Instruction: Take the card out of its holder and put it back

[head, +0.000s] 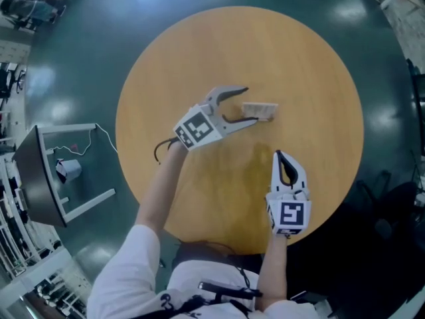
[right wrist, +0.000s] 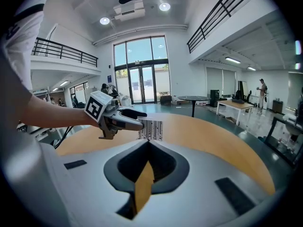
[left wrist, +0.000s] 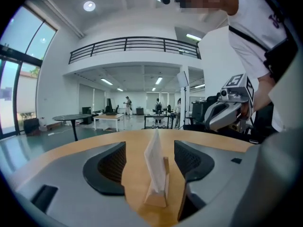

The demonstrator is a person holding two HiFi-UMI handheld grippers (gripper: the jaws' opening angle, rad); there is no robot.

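On table [head: 299, 52], barcoded card [left wrist: 152, 160] in holder [left wrist: 158, 200] between wide-spread left fingers [left wrist: 111, 167]; right fingers [right wrist: 171, 173] closed.

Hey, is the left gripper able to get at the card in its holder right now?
Probably yes: the left gripper is open, the card stands in its holder between the jaws, and nothing blocks them.

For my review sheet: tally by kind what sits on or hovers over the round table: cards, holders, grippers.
card: 1
wooden holder: 1
grippers: 2 (left gripper, jaws open either side of the card; right gripper, jaws shut, empty)
Total: 4
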